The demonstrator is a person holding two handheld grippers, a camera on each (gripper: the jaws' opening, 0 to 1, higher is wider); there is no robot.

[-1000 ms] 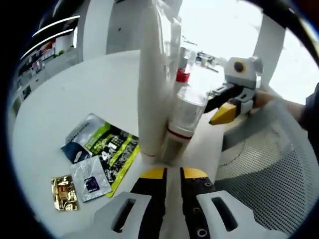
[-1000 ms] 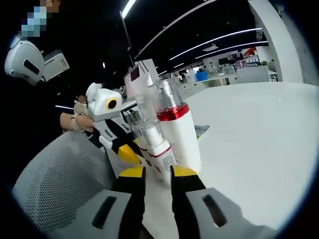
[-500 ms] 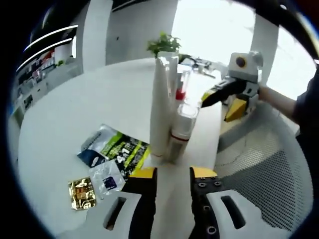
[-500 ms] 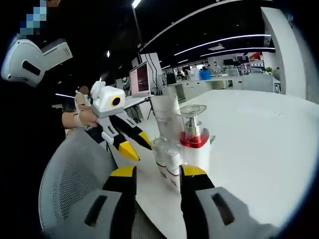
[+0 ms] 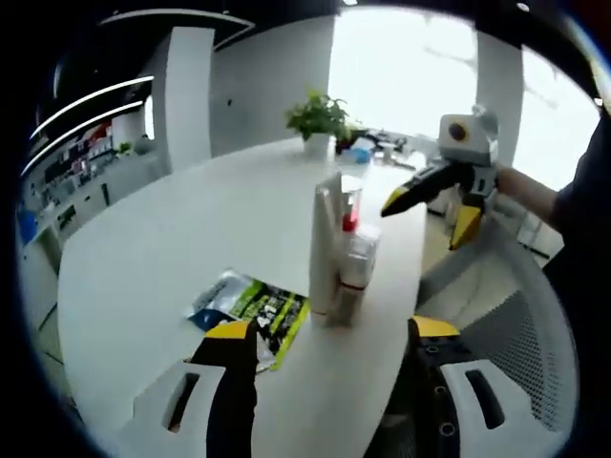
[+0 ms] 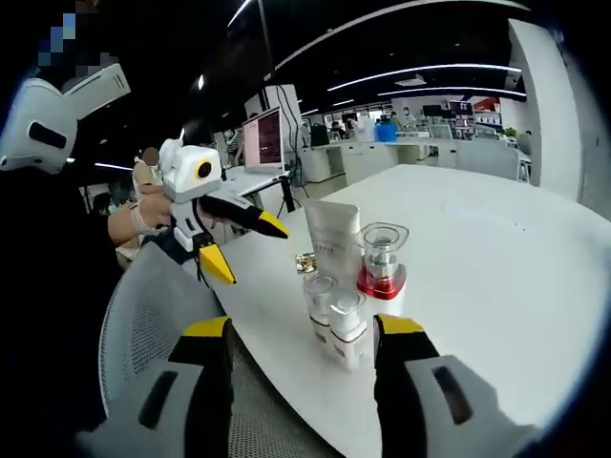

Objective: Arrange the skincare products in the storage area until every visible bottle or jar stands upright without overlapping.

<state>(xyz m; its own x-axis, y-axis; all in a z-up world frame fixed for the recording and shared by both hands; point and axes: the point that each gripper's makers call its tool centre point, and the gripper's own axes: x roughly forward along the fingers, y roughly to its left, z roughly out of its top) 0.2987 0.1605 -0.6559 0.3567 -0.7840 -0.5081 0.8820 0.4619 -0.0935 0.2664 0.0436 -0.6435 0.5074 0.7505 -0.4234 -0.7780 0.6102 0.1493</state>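
White and broad, the round table (image 5: 172, 248) sits in an open office with strip lights overhead and a potted plant (image 5: 320, 116) at its far side. Near the table's edge stands a tight cluster of skincare products, all with their long axes vertical: a tall white tube (image 6: 333, 239) standing on its cap end, a pump bottle (image 6: 382, 270) with a red collar and clear cap pointing up, and two small clear-capped bottles (image 6: 336, 320) just in front, touching or nearly touching one another. Flat sachets (image 5: 250, 307) lie on the table beside the cluster. The left gripper (image 5: 325, 334) has its jaws spread wide, holding nothing and apart from the bottles. The right gripper (image 6: 301, 329) is likewise spread wide and empty, the cluster between its jaws' line of sight but untouched. A mesh chair (image 6: 153, 324) sits beside the table.
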